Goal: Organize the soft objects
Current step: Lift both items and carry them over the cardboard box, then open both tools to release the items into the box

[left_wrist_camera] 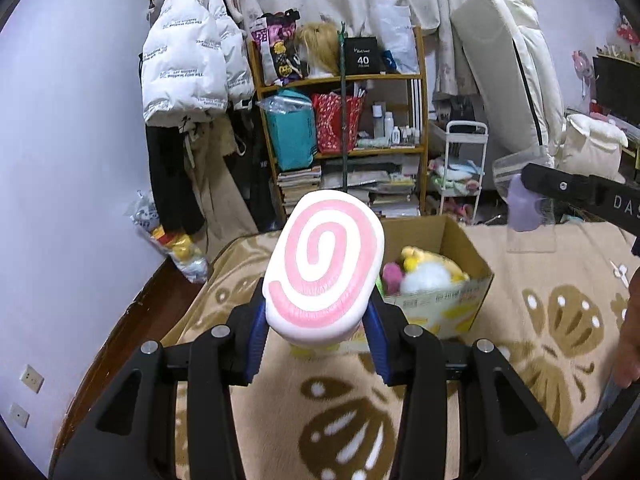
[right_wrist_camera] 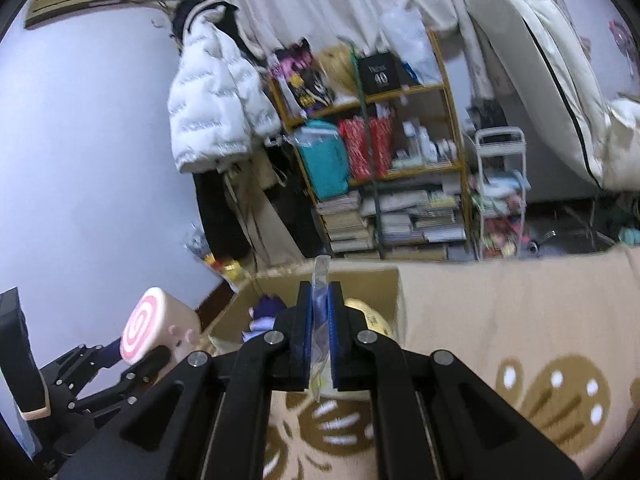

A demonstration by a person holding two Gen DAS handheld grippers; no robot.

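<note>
My left gripper (left_wrist_camera: 316,314) is shut on a white plush cushion with a pink spiral (left_wrist_camera: 324,264), held up over the bed. Behind the cushion is an open cardboard box (left_wrist_camera: 448,308) holding yellow, pink and white plush toys (left_wrist_camera: 424,272). In the right wrist view my right gripper (right_wrist_camera: 320,294) is shut on a thin clear plastic packet (right_wrist_camera: 321,272) with something purple inside. It hangs just before the box (right_wrist_camera: 360,280), where a purple doll (right_wrist_camera: 264,312) and a yellow plush (right_wrist_camera: 368,316) lie. The left gripper (right_wrist_camera: 132,356) with the cushion (right_wrist_camera: 140,328) is at lower left.
A beige blanket with brown flower shapes (left_wrist_camera: 540,320) covers the bed. Beyond it stand a crowded wooden shelf (left_wrist_camera: 344,120), a hanging white puffer jacket (left_wrist_camera: 188,64), a white trolley (left_wrist_camera: 464,168) and an upright mattress (left_wrist_camera: 512,60). A person's hand (left_wrist_camera: 632,320) is at the right edge.
</note>
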